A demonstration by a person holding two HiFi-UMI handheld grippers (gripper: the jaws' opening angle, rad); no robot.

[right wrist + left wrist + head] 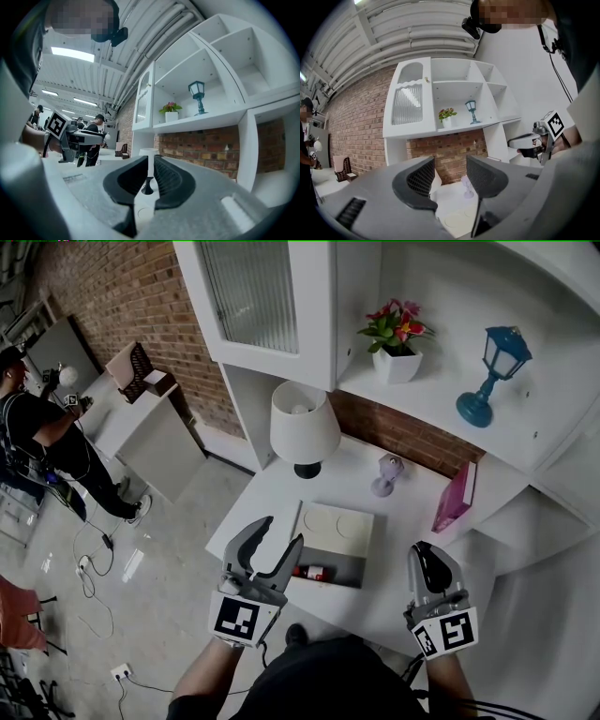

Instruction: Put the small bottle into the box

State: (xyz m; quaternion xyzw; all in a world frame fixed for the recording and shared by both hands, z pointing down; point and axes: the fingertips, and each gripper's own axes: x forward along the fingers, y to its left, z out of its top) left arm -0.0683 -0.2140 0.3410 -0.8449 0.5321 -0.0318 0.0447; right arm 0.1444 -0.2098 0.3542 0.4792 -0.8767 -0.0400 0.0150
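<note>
An open box (pixel 348 555) lies on the white table (pixel 410 517), its cream lid with two round marks folded back. The small bottle (pixel 314 572), dark with a red band, lies on its side inside the box's grey tray. My left gripper (pixel 281 532) hovers over the box's left edge, jaws open and empty; in the left gripper view my left gripper (pixel 449 176) looks over the cream lid (pixel 454 219). My right gripper (pixel 429 553) is held to the right of the box, shut with nothing in it. In the right gripper view the right gripper (pixel 149 171) shows only a thin slit.
A white lamp (pixel 304 425), a purple goblet (pixel 385 474) and a pink book (pixel 456 498) stand behind the box. On the shelf above are a flower pot (pixel 397 336) and a blue lantern (pixel 489 373). A person (pixel 36 432) stands far left; cables lie on the floor.
</note>
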